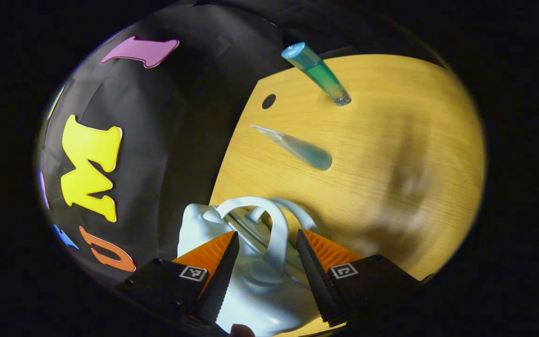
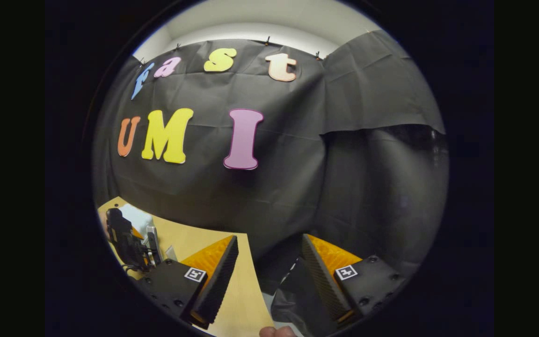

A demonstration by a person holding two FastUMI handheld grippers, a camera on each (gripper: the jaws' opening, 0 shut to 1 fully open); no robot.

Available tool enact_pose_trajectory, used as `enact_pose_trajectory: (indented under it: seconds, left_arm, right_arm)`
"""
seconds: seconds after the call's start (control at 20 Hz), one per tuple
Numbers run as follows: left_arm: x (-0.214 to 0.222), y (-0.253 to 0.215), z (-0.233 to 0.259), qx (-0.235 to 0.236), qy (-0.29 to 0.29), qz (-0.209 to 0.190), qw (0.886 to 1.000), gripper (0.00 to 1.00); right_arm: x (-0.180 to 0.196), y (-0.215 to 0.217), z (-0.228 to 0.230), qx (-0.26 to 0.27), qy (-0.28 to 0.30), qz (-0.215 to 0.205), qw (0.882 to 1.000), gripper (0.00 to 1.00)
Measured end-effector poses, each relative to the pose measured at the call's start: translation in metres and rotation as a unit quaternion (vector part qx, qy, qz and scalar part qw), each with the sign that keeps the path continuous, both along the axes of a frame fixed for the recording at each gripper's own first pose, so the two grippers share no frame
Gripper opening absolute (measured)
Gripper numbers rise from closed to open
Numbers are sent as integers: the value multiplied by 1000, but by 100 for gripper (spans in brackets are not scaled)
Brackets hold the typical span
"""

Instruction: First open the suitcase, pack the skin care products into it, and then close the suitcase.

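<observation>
Suitcase (image 1: 251, 285) handle (image 1: 276, 234) sits between open left tool (image 1: 265, 252).

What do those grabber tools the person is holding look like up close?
Each hand-held gripper, left and right, has two wedge-shaped fingers with ridged inner faces, mounted on black blocks. Every block carries a small square black-and-white marker and visible screws.

Both views are dim at the rim and bend hard toward the edges, with straight lines bowing under the fisheye. In the left gripper view the tabletop (image 1: 382, 140) is warmly and evenly lit, with a soft broad shadow toward 4 o'clock, and it looks smeared by motion blur. In the right gripper view the pale ceiling strip (image 2: 269, 23) at 12 o'clock is brightest.
</observation>
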State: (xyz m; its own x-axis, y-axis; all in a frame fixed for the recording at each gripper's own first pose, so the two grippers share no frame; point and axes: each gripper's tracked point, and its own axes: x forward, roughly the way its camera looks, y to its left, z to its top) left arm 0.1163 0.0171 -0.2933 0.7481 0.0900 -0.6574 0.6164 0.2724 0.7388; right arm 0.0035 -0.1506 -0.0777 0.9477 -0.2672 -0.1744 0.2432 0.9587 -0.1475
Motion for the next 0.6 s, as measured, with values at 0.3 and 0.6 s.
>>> enact_pose_trajectory:
  seconds: [0.3, 0.6]
  left_arm:
    - [10, 2, -12, 43, 24, 1, 999, 43]
    - [9, 5, -1, 18, 5, 34, 999, 18]
  right_arm:
    - [-13, -16, -7, 11, 8, -31, 999, 81]
    - [-19, -7, -5, 12, 2, -33, 999, 81]
